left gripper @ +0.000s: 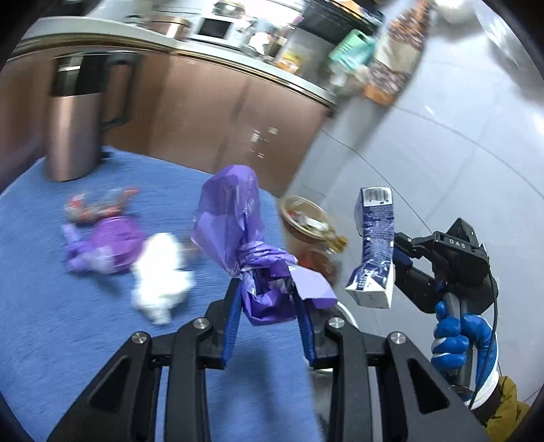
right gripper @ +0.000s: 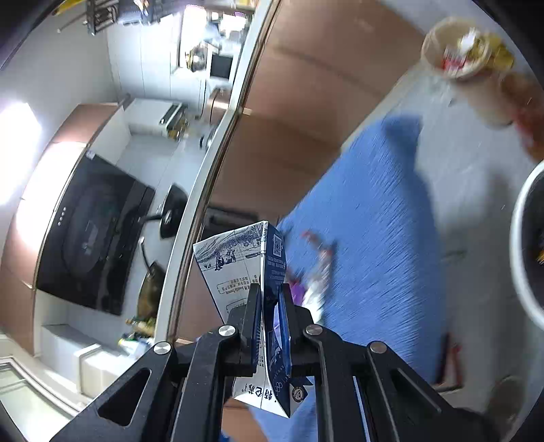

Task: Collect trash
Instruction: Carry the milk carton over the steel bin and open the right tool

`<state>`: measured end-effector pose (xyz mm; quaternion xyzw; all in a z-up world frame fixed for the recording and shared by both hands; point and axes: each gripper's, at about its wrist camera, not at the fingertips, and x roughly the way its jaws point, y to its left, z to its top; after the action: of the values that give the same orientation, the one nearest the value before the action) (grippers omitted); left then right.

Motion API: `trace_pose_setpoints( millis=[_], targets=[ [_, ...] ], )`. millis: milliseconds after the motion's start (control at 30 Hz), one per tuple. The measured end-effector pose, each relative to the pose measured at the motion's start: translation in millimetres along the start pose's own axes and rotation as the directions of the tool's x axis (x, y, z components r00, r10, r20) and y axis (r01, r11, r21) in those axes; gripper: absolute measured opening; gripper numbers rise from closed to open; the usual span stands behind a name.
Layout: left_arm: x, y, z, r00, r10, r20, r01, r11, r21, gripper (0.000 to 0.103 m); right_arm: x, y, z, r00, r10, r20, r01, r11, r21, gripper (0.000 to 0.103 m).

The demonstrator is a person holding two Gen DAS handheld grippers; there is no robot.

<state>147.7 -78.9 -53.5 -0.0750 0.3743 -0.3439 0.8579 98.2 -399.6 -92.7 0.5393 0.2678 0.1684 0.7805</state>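
place: home kitchen | evidence: long counter (left gripper: 217, 56) on brown cabinets (left gripper: 210, 115) beyond the hand-held gripper; microwave (left gripper: 212, 29) on it; black range hood (right gripper: 91, 234) with pan (right gripper: 149, 289) beneath; bin (left gripper: 69, 122) on blue rug (left gripper: 68, 306)

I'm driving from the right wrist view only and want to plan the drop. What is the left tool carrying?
Observer: The left tool is shut on a crumpled purple plastic bag.
Operator: Any trash left on the blue mat?
Observer: Yes, a white crumpled wad lies beside a purple wrapper pile.
Operator: Any bin nearby?
Observer: A tall bronze bin stands at the mat's far edge, against the cabinets.
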Motion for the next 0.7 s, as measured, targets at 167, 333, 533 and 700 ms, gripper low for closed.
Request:
trace_pose_setpoints(
  millis=[167, 333, 533, 700],
  targets=[
    [62, -61, 3, 0.992, -0.080, -0.102, 0.089, 0.993, 0.082, 0.029, -60, -13, 22, 0.971, -0.194, 0.140, 0.205, 0.976, -0.074, 0.010],
    [129, -120, -4, 0.968, -0.124, -0.220, 0.156, 0.979, 0.134, 0.029, -89, -31, 30, 0.874, -0.419, 0.244, 0.455, 0.883, -0.116, 0.010],
    [192, -158, -6, 0.941, -0.122, -0.316, 0.172, 0.976, 0.135, 0.035, -101, -60, 38, 0.760, -0.581, 0.291, 0.628, 0.772, -0.100, 0.016],
    [208, -158, -3, 0.927, -0.148, -0.344, 0.186, 0.979, 0.081, 0.041, -114, -68, 37, 0.687, -0.644, 0.337, 0.705, 0.704, -0.089, 0.051]
  ],
)
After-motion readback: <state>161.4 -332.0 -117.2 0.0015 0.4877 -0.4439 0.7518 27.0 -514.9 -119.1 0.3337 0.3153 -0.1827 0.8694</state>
